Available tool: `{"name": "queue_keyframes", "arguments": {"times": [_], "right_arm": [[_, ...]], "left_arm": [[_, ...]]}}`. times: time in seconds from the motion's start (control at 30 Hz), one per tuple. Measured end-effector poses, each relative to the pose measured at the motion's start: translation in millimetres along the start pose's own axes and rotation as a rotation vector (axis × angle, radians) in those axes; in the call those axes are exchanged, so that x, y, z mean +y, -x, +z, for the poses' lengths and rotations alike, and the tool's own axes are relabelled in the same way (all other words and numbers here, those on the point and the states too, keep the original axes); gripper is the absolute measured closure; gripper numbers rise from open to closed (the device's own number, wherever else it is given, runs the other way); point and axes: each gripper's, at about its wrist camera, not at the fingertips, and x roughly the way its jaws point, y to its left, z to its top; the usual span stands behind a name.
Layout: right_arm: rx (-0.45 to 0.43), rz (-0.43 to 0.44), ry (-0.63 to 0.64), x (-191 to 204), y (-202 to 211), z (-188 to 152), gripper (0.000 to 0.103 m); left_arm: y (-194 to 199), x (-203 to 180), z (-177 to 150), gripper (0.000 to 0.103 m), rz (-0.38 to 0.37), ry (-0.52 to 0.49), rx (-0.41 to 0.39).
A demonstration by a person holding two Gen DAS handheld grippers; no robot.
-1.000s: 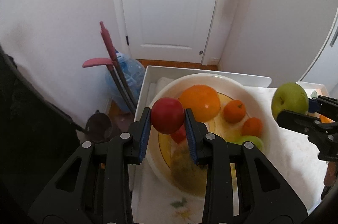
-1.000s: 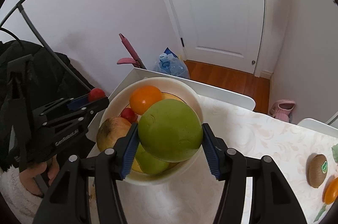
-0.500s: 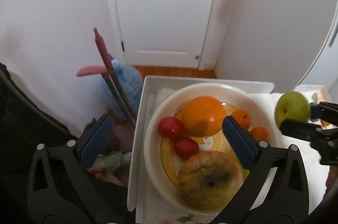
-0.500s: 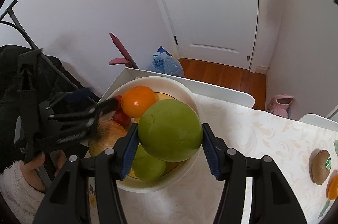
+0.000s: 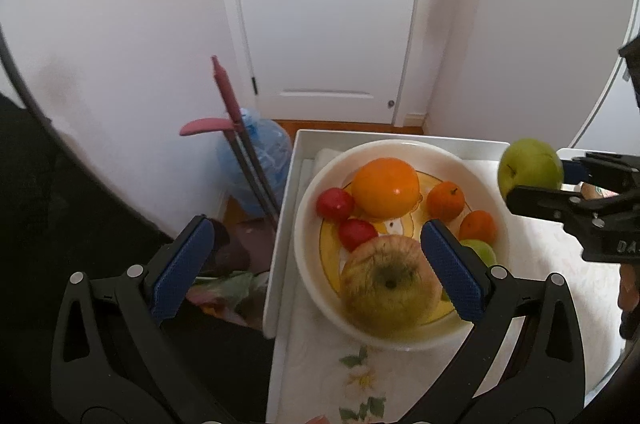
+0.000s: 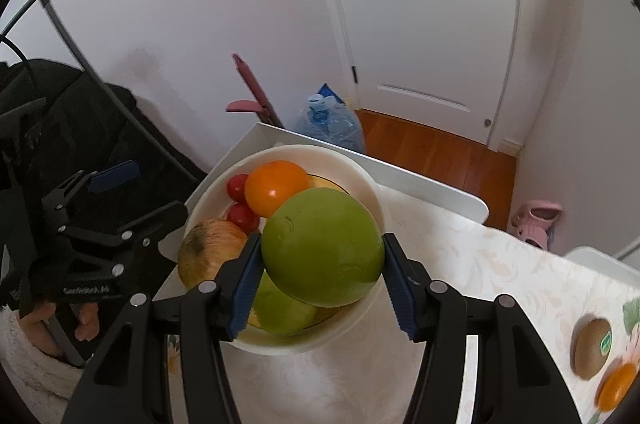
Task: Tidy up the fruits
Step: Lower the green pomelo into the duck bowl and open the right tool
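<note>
Right wrist view: my right tongs (image 6: 322, 270) clench a large round green apple (image 6: 322, 248) above the white ceramic fruit bowl (image 6: 374, 207) on the tabletop (image 6: 460, 264). My left tongs (image 5: 316, 260) are spread wide, empty, over the bowl's near edge.

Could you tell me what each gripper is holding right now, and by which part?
The right gripper clamps the green apple across its widest part, one pad on each side, above the bowl. The left gripper is open and holds nothing.

Little legible lettering

White print on the left gripper (image 6: 120, 199) body is too blurred to read; "DA" shows on the right gripper (image 5: 560, 179) body; the kiwi (image 6: 593, 348) sticker is unreadable.
</note>
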Motion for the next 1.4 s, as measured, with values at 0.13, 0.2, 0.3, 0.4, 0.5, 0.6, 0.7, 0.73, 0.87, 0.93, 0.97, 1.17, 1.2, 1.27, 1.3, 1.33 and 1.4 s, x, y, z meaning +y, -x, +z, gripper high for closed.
{"name": "queue_keyframes", "arguments": {"times": [0.13, 0.2, 0.3, 0.4, 0.5, 0.6, 0.7, 0.73, 0.87, 0.93, 0.97, 1.17, 1.2, 1.27, 1.3, 1.33, 1.4], "right_arm": [[0.022, 0.041, 0.052, 2, -5, 5, 0.050], [0.031, 0.047, 0.078, 3, -8, 6, 0.050], [0.050, 0.067, 0.097, 4, -18, 9, 0.049], [0.065, 0.077, 0.118, 6, -29, 11, 0.049], [0.083, 0.092, 0.138, 10, -42, 8, 0.050], [0.096, 0.101, 0.145, 12, -51, 5, 0.050], [0.101, 0.111, 0.126, 12, -57, 4, 0.049], [0.101, 0.111, 0.118, 12, -58, 4, 0.049], [0.107, 0.141, 0.095, 13, -55, 6, 0.034], [0.088, 0.165, 0.088, 14, -48, 7, 0.014], [0.077, 0.171, 0.086, 14, -44, 8, 0.010], [0.037, 0.142, 0.078, 15, -26, 3, 0.010], [0.032, 0.137, 0.076, 15, -22, 3, 0.010], [0.023, 0.127, 0.072, 16, -15, 2, 0.010], [0.019, 0.121, 0.071, 16, -12, 2, 0.010], [0.013, 0.112, 0.069, 17, -8, 2, 0.010], [0.006, 0.096, 0.067, 19, 1, 1, 0.010]], "left_arm": [[15, 3, -4, 0.000, -0.008, 0.049, 0.000], [20, 2, -8, 0.000, 0.001, 0.064, 0.000], [23, 1, -14, 0.000, 0.015, 0.078, 0.007], [23, 3, -21, 0.000, 0.023, 0.103, 0.020], [25, 5, -29, 0.000, 0.032, 0.123, 0.031], [24, 7, -36, 0.000, 0.041, 0.140, 0.045], [24, 8, -40, 0.000, 0.045, 0.161, 0.057], [25, 8, -41, 0.000, 0.044, 0.167, 0.057], [32, 6, -44, 0.000, 0.048, 0.173, 0.053], [34, 5, -44, 0.000, 0.049, 0.170, 0.052], [36, 4, -45, 0.000, 0.049, 0.169, 0.052], [48, 0, -44, 0.000, 0.053, 0.156, 0.041], [50, 0, -44, 0.000, 0.054, 0.150, 0.038], [55, 0, -42, 0.000, 0.057, 0.141, 0.031], [59, -1, -42, 0.000, 0.058, 0.138, 0.028], [61, -1, -42, 0.000, 0.060, 0.134, 0.028], [67, -2, -41, 0.000, 0.062, 0.123, 0.024]]}}
